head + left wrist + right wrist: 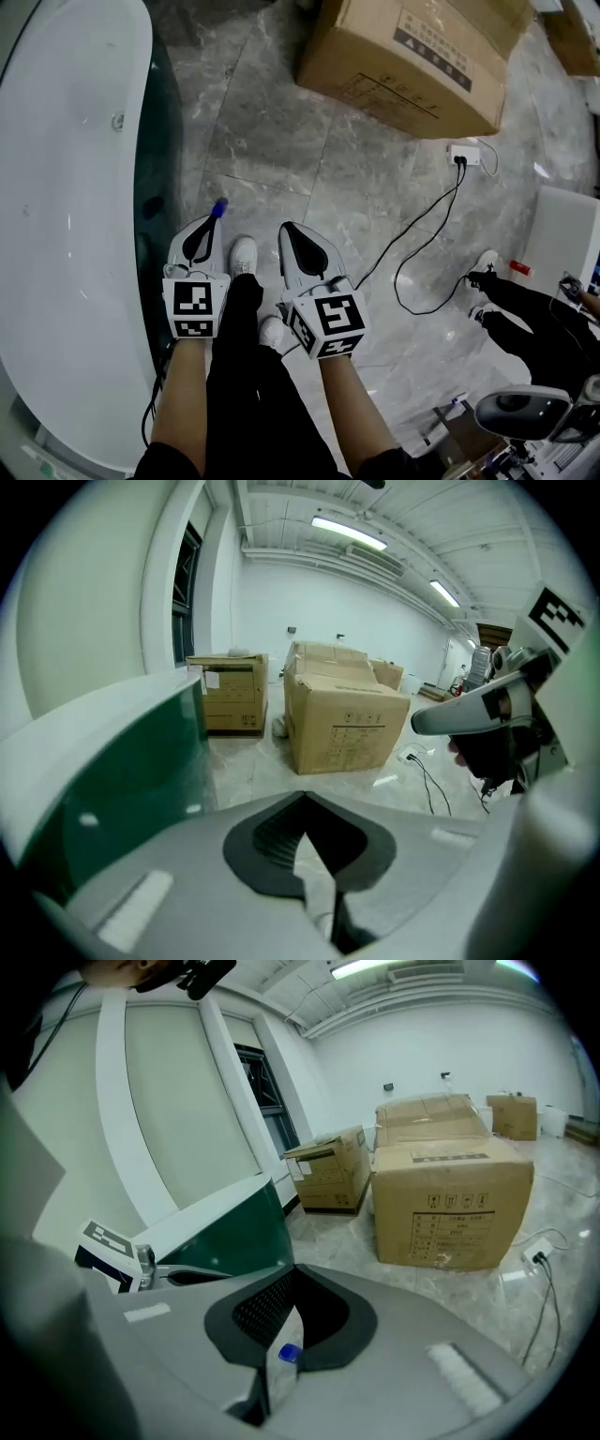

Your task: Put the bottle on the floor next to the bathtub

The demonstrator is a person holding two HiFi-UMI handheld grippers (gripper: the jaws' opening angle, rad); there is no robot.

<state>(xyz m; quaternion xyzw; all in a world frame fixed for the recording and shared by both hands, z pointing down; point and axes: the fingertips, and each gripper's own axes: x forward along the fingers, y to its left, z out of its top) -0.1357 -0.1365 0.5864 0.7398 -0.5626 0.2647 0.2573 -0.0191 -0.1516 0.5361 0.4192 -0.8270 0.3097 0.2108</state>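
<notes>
Floor beside the bathtub: that's the spot the job wants. Your left tool and right tool hang above, both clenched on nothing, since the bottle stands down there, blue cap up. It looks finished.

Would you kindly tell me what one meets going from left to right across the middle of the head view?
The bathtub → left claw → white shoe → right claw → black cable → another person's legs.
</notes>
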